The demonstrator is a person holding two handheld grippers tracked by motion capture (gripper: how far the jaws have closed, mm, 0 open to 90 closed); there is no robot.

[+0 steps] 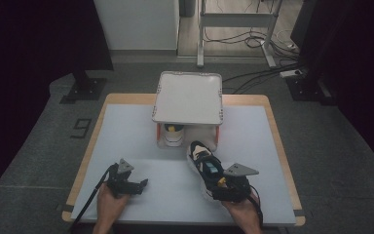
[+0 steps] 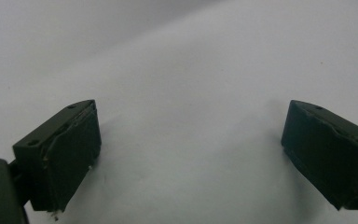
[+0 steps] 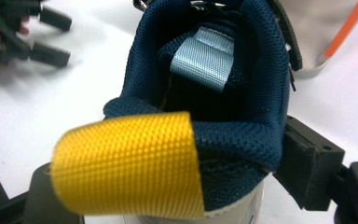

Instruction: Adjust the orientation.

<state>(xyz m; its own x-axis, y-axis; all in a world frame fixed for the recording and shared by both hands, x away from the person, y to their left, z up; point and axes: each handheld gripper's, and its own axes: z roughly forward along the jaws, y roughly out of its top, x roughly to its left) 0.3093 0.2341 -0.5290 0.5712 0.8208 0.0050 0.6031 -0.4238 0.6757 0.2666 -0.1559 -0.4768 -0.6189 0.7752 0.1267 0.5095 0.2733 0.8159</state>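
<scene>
We see the shoe (image 1: pixel 203 163) on the white mat (image 1: pixel 126 131), just in front of the rack (image 1: pixel 188 97), toe toward it. Our right gripper (image 1: pixel 222 184) pinches its heel, one jaw on each side of the blue collar below the yellow loop (image 3: pixel 126 163). Our left gripper (image 1: pixel 141 184) rests well apart on the mat, jaws spread around nothing.

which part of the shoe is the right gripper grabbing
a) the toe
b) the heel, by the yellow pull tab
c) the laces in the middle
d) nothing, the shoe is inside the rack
b: in the right gripper view the right gripper has its jaws on either side of the shoe's navy heel collar, with the yellow pull tab right in front, and the toe points away toward the white rack.
</scene>
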